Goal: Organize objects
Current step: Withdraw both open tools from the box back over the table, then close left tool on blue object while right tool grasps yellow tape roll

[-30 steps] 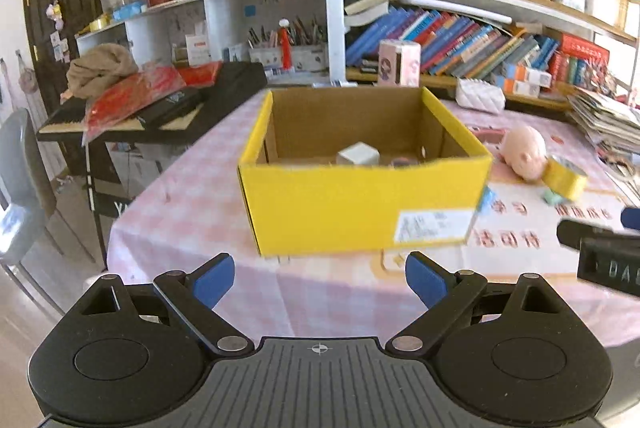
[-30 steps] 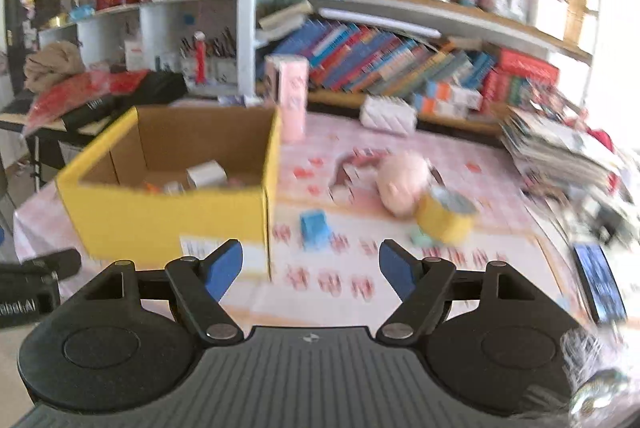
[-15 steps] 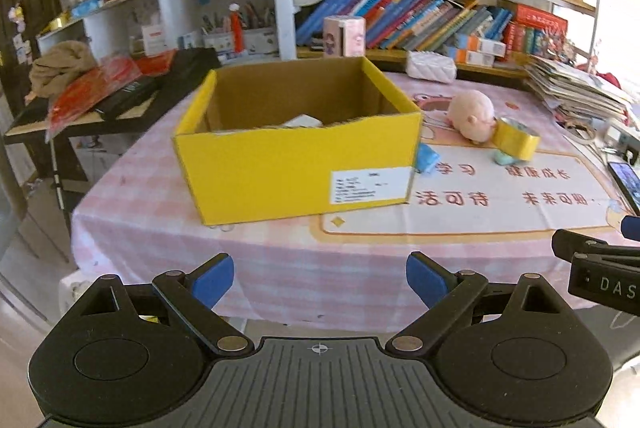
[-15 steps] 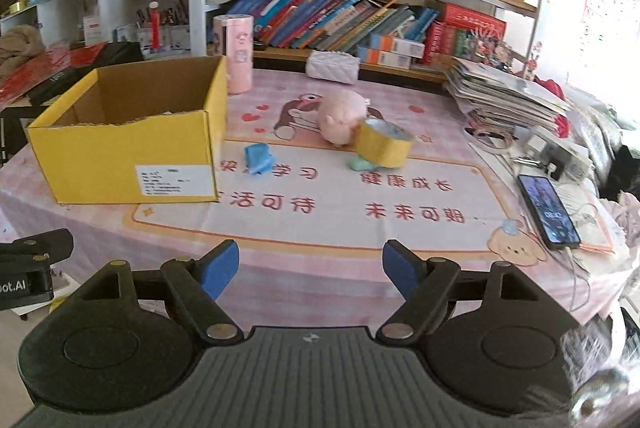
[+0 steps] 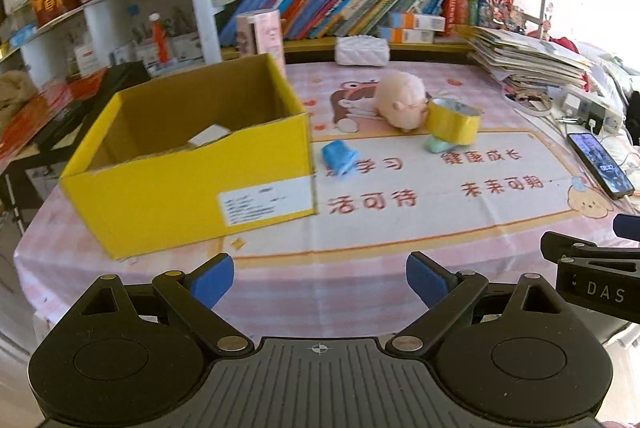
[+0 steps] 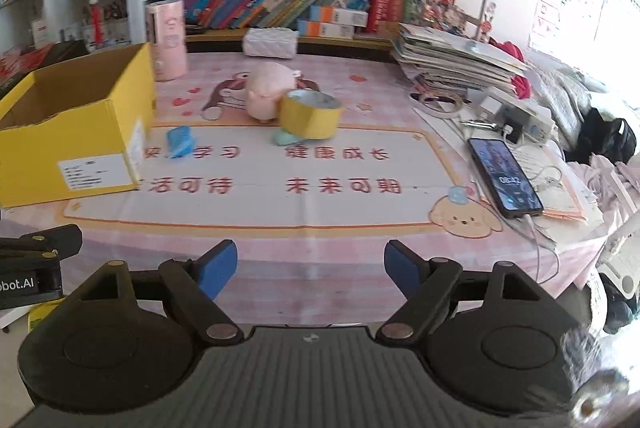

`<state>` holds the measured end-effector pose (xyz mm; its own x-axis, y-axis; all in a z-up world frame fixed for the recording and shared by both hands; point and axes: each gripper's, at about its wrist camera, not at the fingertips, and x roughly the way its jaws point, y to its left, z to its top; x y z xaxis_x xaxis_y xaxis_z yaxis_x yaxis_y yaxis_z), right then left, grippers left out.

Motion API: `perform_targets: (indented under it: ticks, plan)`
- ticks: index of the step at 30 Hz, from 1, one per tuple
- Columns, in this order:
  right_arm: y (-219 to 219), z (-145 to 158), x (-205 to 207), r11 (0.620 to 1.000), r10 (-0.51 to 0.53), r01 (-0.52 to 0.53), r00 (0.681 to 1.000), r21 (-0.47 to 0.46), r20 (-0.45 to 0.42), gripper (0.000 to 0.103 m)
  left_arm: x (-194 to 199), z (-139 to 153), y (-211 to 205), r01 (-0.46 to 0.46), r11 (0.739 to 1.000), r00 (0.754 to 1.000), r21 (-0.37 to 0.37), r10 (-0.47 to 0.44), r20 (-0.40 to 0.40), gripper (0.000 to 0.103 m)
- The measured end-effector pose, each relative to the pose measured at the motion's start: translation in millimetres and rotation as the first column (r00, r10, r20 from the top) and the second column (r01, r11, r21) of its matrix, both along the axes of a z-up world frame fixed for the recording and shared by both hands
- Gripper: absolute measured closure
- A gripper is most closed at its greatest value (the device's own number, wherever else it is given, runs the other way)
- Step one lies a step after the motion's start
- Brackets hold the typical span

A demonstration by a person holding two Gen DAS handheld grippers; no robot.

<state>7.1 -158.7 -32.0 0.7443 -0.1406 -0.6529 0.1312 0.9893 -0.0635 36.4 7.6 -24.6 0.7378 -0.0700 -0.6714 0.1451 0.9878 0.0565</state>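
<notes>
A yellow cardboard box [image 5: 192, 164] stands open on the left of the pink table, with a small white box [image 5: 210, 134] inside. To its right lie a small blue object [image 5: 338, 156], a pink pig plush [image 5: 400, 100] and a yellow tape roll [image 5: 452, 124] resting on a mint-green piece [image 5: 436, 145]. My left gripper [image 5: 320, 278] hangs open and empty over the table's near edge, well short of them. My right gripper [image 6: 310, 270] is likewise open and empty, facing the tape roll [image 6: 310, 114], the pig [image 6: 266, 92], the blue object [image 6: 180, 142] and the box [image 6: 76, 124].
A phone [image 6: 504, 176] on a cable lies at the right, beside a power strip [image 6: 516, 116] and a stack of papers [image 6: 452, 60]. A pink canister [image 6: 168, 36] and a white quilted pouch [image 6: 270, 42] stand at the back, below full bookshelves.
Both views swung right and pulled back: the box slid from centre to the left, and the pig, tape and phone came into fuller view. The right jaws stand slightly wider.
</notes>
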Motion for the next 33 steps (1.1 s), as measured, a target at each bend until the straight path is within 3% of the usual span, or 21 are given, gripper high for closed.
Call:
perform_targets:
  ticks: [10, 17, 29, 33]
  plan:
    - [-43.5, -4.8, 37.7, 1.000, 0.004, -0.004, 1.000, 0.016, -0.018, 0.024, 38.1, -6.7, -45.8, 0.024, 1.000, 1.000, -0.002, -0.024, -0.018, 0.008]
    - [-72.5, -5.1, 82.9, 0.997, 0.058, -0.057, 0.998, 0.059, -0.017, 0.024, 73.0, -11.7, -73.1, -0.012, 1.000, 0.999, 0.007, 0.012, -0.030, 0.009]
    - [-103.5, -7.7, 159.8, 0.978, 0.173, -0.170, 0.985, 0.124, -0.007, 0.023, 135.1, -23.4, -102.4, -0.185, 0.980, 0.983, 0.070, 0.185, 0.004, 0.020]
    - [-106.7, -7.4, 185.0, 0.967, 0.209, -0.207, 0.978, 0.148, 0.005, 0.023, 163.5, -34.6, -105.1, -0.270, 0.961, 0.962, 0.057, 0.272, -0.019, 0.033]
